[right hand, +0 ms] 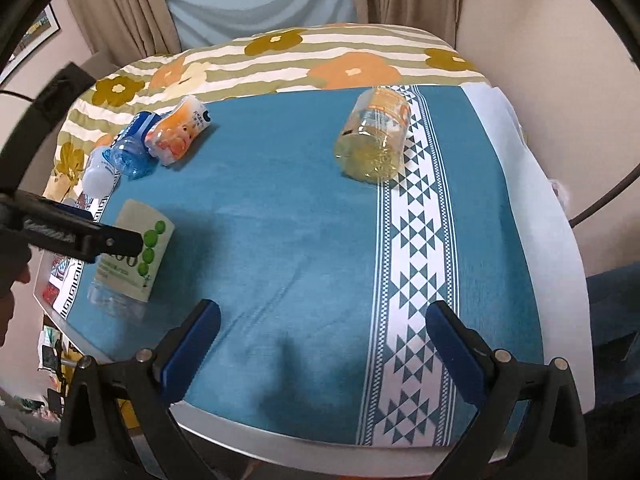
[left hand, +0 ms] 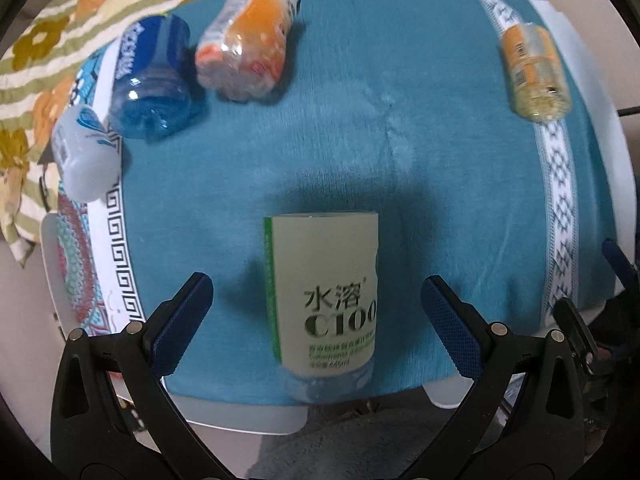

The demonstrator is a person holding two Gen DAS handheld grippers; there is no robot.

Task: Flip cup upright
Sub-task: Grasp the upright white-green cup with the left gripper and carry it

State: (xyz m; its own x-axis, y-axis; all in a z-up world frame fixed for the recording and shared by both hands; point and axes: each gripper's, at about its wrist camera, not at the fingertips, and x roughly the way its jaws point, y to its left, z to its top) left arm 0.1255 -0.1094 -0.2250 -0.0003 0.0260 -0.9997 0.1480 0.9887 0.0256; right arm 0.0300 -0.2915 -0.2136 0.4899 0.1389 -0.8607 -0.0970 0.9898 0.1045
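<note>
A bottle with a pale green label (left hand: 324, 296) lies on its side on the teal cloth (left hand: 320, 140), between the wide-open jaws of my left gripper (left hand: 316, 320), which hovers above it without touching. It also shows in the right wrist view (right hand: 132, 256), with the left gripper's finger (right hand: 80, 236) over it. A yellow bottle with an orange label (right hand: 374, 136) lies on its side at the far right; it also shows in the left wrist view (left hand: 534, 72). My right gripper (right hand: 322, 344) is open and empty above the table's near edge.
An orange bottle (left hand: 248, 36), a blue bottle (left hand: 154, 80) and a white-grey bottle (left hand: 82, 152) lie at the far left. A flowered striped bedcover (right hand: 280, 60) lies beyond the table. The cloth's white patterned band (right hand: 412, 260) runs down the right side.
</note>
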